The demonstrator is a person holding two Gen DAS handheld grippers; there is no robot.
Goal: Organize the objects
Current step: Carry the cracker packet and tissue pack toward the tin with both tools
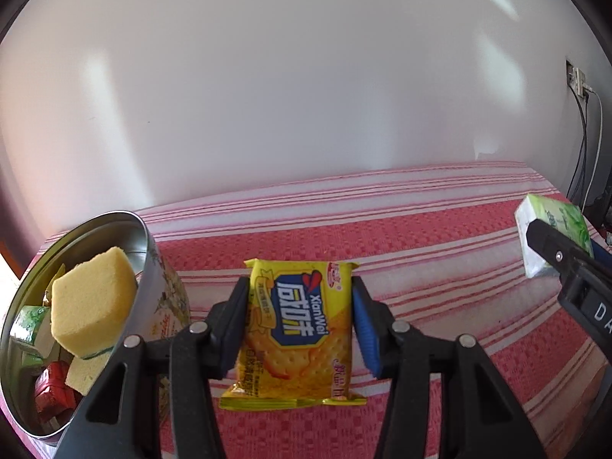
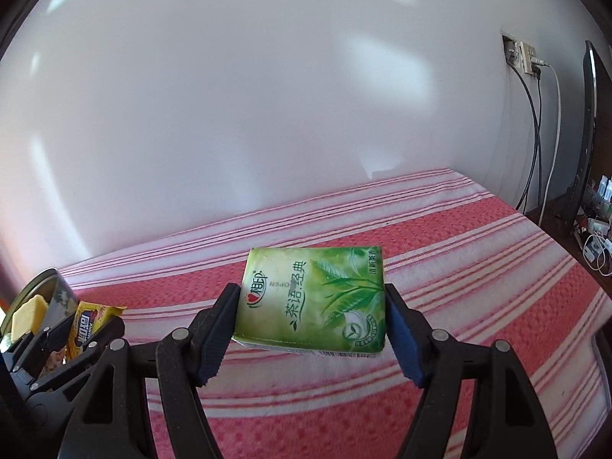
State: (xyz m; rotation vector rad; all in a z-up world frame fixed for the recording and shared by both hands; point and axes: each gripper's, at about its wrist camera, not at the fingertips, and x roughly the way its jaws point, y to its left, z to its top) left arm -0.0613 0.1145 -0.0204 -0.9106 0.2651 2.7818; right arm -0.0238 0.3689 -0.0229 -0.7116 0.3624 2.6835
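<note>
My left gripper (image 1: pixel 300 329) is shut on a yellow cracker packet (image 1: pixel 298 336) and holds it above the red striped cloth, just right of a round metal tin (image 1: pixel 168 290). The tin holds a yellow sponge (image 1: pixel 91 302), a green pack and red packets. My right gripper (image 2: pixel 310 329) is shut on a green tissue pack (image 2: pixel 311 302), held above the cloth. The tissue pack also shows at the right edge of the left wrist view (image 1: pixel 550 241). The left gripper with the packet (image 2: pixel 86 329) and the tin (image 2: pixel 57 298) show at the lower left of the right wrist view.
The red and white striped cloth (image 1: pixel 420 252) covers the surface up to a white wall. A wall socket with cables (image 2: pixel 528 57) is at the right. A dark screen edge (image 2: pixel 589 134) and small clutter stand beyond the right edge of the surface.
</note>
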